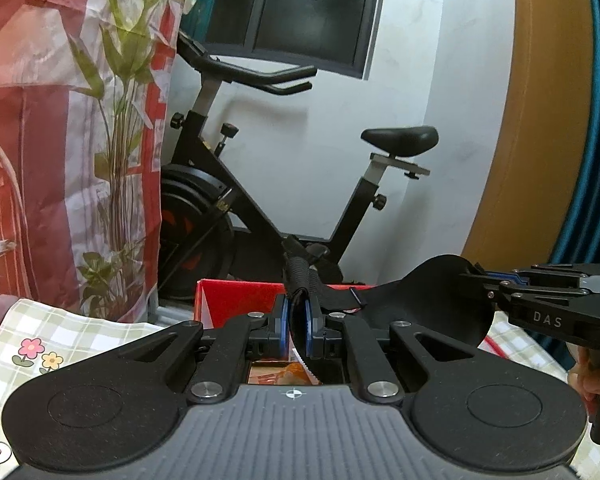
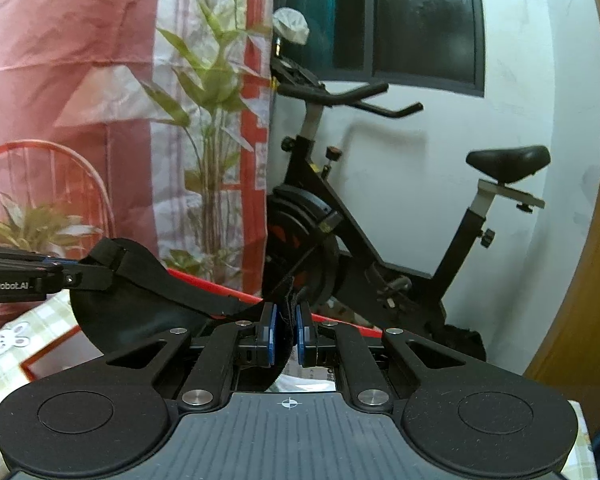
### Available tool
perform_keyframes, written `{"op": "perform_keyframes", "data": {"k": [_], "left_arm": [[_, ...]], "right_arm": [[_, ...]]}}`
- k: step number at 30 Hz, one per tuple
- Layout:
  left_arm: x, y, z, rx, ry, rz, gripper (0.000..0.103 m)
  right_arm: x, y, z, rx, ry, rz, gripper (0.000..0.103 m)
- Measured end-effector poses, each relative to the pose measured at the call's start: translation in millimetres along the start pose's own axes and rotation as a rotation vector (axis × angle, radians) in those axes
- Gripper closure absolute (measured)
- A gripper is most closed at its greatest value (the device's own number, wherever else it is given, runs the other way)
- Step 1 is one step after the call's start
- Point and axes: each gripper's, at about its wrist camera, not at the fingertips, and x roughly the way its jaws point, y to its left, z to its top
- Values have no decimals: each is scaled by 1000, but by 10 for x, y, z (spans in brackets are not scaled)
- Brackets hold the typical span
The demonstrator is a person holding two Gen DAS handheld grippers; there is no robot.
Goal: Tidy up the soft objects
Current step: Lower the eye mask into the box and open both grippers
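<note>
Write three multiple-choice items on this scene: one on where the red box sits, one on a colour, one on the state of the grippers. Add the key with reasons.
1. Where is the red box?
A. on the bike saddle
B. under the held eye mask
C. hung on the curtain

2. What colour are the gripper pads?
A. blue
B. yellow
C. white

3. How is the black eye mask held?
A. by neither gripper
B. by the left gripper only
C. by both grippers

Key:
1 B: the box's red rim shows just beneath the mask, on the checked tablecloth.
2 A: blue pads line the fingers in both views.
3 C: the left gripper pinches one end and the right gripper the other.
</note>
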Motion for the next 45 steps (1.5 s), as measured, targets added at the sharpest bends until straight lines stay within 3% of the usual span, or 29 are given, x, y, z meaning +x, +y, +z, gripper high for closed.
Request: {"op": "perform_keyframes", "data": {"k": [10,13,15,17,19,21,25,36,45], "left_arm": [[343,-42,-209,85,153,3,93],[335,-5,-203,90,158,11,90],[313,15,-181,99,162,16,79],[273,8,-161,114,148,23,47],[212,-19,-143,129,130,29,36],[181,-44,-112,138,127,32,31],[46,-89,-83,153,120,37,21],[-469,-222,-249,113,125,33,18],[-930,-339,-667,62,162,1,18]], "right_arm": [[380,51,-257,-37,176,-47,92],[387,49,-302,-30,193,-55,84],[372,37,-322,-24,198,-65,79],[340,46,-336,-28,195,-76,70],[295,43,-342,-32,190,-81,59],[238,47,-334,-39,183,-82,49],[97,75,-312,-44,175,-71,45],[-483,169,-477,26,129,-25,44],[-999,284,-805,84,82,-4,44]]}}
